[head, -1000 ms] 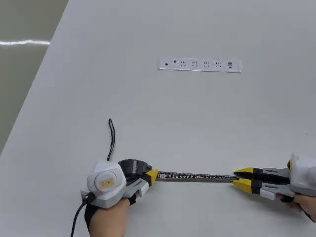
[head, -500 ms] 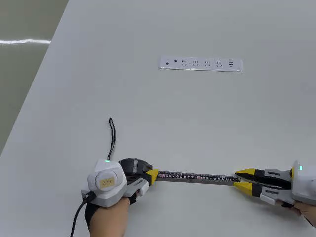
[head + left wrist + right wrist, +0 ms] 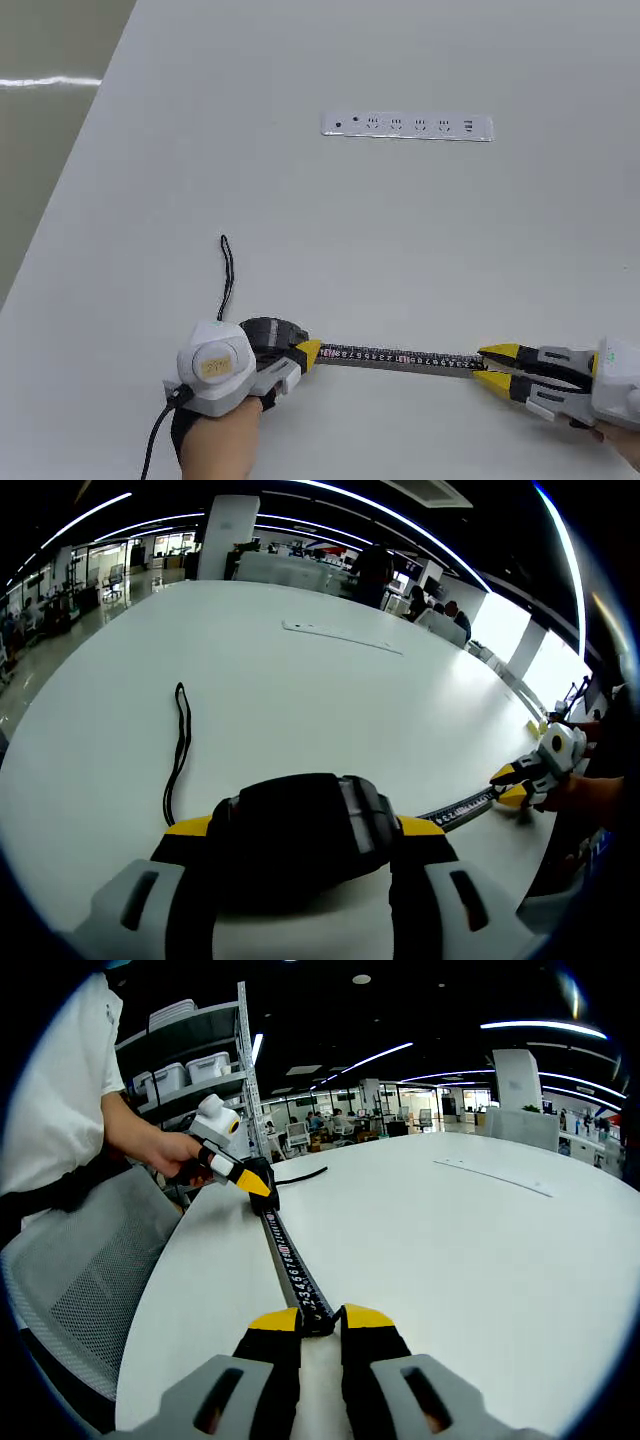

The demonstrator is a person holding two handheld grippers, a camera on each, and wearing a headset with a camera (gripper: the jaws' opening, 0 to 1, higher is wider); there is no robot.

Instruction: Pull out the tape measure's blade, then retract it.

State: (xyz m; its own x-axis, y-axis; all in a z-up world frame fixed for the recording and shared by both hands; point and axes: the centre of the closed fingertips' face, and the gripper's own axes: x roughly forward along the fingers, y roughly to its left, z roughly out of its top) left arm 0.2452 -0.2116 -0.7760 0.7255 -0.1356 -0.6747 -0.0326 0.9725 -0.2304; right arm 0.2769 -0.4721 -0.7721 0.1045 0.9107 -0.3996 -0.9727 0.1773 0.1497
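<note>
Jaws of the left gripper (image 3: 305, 354) clamp the tape measure case (image 3: 268, 336) as an anchor. The right gripper (image 3: 494, 365) has its jaws pinched on the blade (image 3: 400, 357), holding it taut.

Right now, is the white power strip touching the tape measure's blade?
No, the flat white power strip lies well apart from the dark blade.

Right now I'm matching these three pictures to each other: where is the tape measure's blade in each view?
Head view: blade low centre, stretched level between left gripper and right gripper.
Left gripper view: blade lower right, running from behind the black case towards the right gripper.
Right gripper view: blade centre, running up from the jaws.
Shared landmark: white power strip.
</note>
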